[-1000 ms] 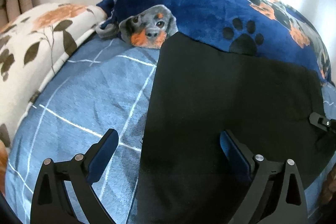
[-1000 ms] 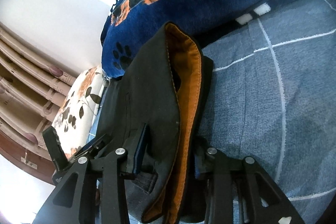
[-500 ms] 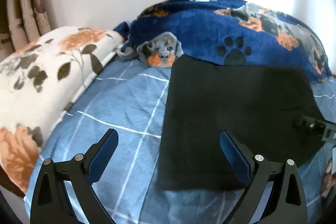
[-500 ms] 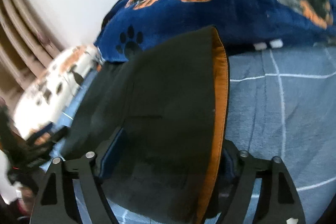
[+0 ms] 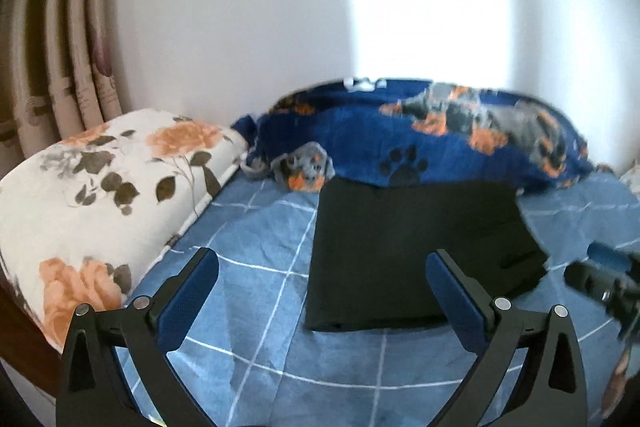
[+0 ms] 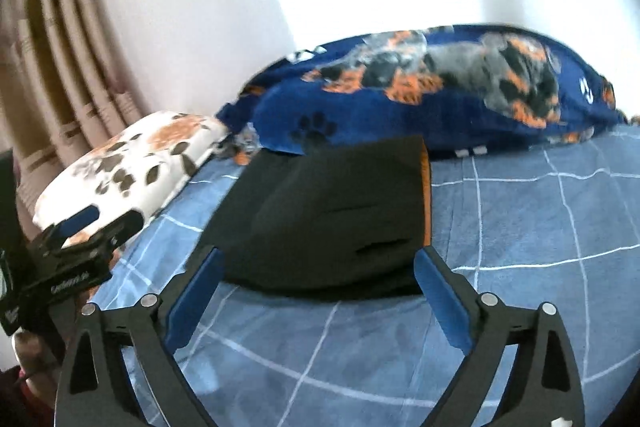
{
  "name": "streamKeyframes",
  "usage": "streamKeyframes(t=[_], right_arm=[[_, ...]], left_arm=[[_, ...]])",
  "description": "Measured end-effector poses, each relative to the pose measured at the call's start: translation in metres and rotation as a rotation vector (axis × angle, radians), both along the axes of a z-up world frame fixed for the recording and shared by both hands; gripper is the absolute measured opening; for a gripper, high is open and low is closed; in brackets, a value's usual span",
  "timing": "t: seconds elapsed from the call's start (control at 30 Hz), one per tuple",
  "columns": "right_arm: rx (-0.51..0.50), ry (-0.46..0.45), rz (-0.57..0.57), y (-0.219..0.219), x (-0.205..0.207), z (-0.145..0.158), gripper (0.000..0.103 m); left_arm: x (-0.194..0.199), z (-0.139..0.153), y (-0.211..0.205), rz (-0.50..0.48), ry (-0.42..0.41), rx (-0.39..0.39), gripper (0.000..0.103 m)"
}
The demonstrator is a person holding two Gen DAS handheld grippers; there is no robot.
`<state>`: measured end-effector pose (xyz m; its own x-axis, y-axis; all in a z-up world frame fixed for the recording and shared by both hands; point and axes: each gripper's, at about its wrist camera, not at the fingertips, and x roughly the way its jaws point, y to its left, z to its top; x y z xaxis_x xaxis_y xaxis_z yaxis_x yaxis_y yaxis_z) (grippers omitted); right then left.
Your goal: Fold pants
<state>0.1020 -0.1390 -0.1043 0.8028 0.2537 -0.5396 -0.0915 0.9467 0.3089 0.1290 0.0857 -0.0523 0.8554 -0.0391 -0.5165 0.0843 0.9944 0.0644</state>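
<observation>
The black pants (image 5: 416, 247) lie folded into a flat rectangle on the blue checked bed sheet (image 5: 256, 227), with their far edge against the dog blanket. They also show in the right wrist view (image 6: 332, 215), with an orange lining strip along their right edge. My left gripper (image 5: 322, 287) is open and empty, held back above the sheet in front of the pants. My right gripper (image 6: 316, 287) is open and empty, just in front of the pants' near edge. Each gripper shows in the other's view: the right gripper (image 5: 604, 279) and the left gripper (image 6: 80, 239).
A dark blue blanket with dogs and paw prints (image 5: 432, 143) is bunched along the wall behind the pants. A white floral pillow (image 5: 108, 183) lies at the left. Curtains (image 5: 60, 39) hang at the far left. A white wall stands behind the bed.
The right gripper has let go of the pants, which now lie flat. Both grippers have pulled back and up from the pants.
</observation>
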Motion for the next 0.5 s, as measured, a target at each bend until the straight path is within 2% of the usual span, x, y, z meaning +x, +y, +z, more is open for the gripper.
streamKeyframes(t=[0.2, 0.3, 0.4, 0.5], right_arm=[[0.017, -0.029, 0.003, 0.004, -0.031, 0.021, 0.098], [0.036, -0.046, -0.003, 0.003, -0.042, 0.031, 0.098], [0.042, -0.067, -0.003, 0.003, -0.054, 0.04, 0.098], [0.033, -0.084, 0.006, 0.006, -0.066, 0.048, 0.099]], left_arm=[[-0.028, 0.028, 0.003, 0.019, -0.031, -0.047, 0.103], [-0.042, 0.038, 0.0, 0.053, -0.068, -0.019, 0.103], [-0.055, 0.05, -0.009, 0.031, -0.1, 0.032, 0.103], [-0.07, 0.064, -0.013, -0.013, -0.118, 0.018, 0.103]])
